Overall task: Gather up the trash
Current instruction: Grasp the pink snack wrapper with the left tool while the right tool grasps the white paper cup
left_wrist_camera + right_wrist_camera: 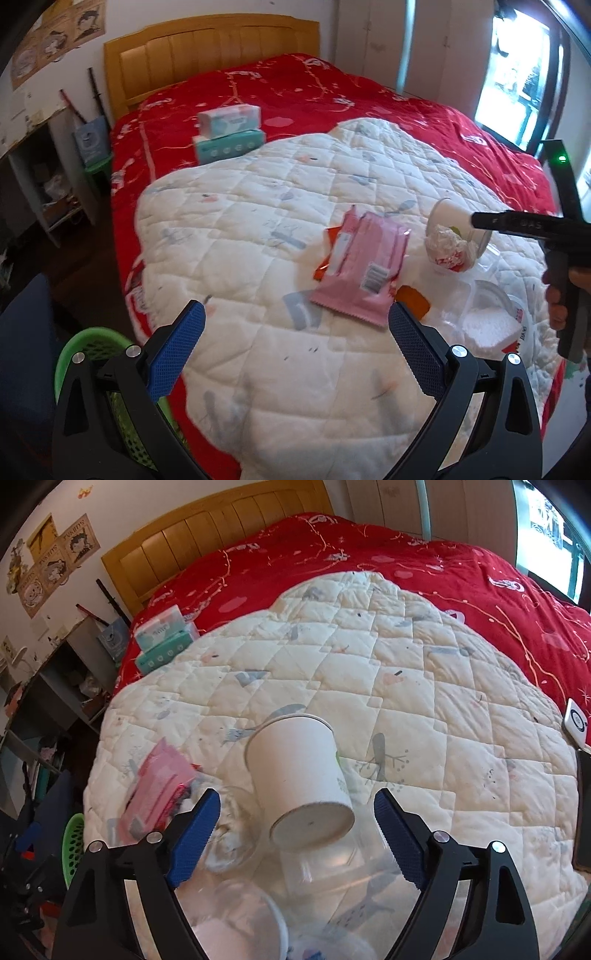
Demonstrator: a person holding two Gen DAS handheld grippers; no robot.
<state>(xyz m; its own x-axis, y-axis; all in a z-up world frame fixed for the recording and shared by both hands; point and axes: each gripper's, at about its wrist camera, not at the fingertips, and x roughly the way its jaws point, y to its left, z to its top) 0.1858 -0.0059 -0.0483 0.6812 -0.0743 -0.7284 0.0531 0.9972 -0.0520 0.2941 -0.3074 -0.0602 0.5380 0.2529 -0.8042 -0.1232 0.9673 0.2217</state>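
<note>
Trash lies on a white quilted pad [258,229] on the bed. A pink wrapper [364,264] lies on an orange wrapper [325,258], just beyond my open, empty left gripper [295,321]. A white paper cup [299,775] lies tipped on its side, its base toward my open, empty right gripper [297,808], which hovers just in front of it. In the left wrist view the cup [448,218] shows crumpled paper [448,247] in its mouth. Clear plastic containers [325,864] and a white foam piece [487,328] lie nearby. A green basket [92,354] stands on the floor at the left.
Two tissue packs [229,133] are stacked on the red bedspread [295,88] near the wooden headboard [207,48]. A shelf unit [62,686] stands left of the bed. A phone [576,723] lies at the quilt's right edge. A window [517,77] is at right.
</note>
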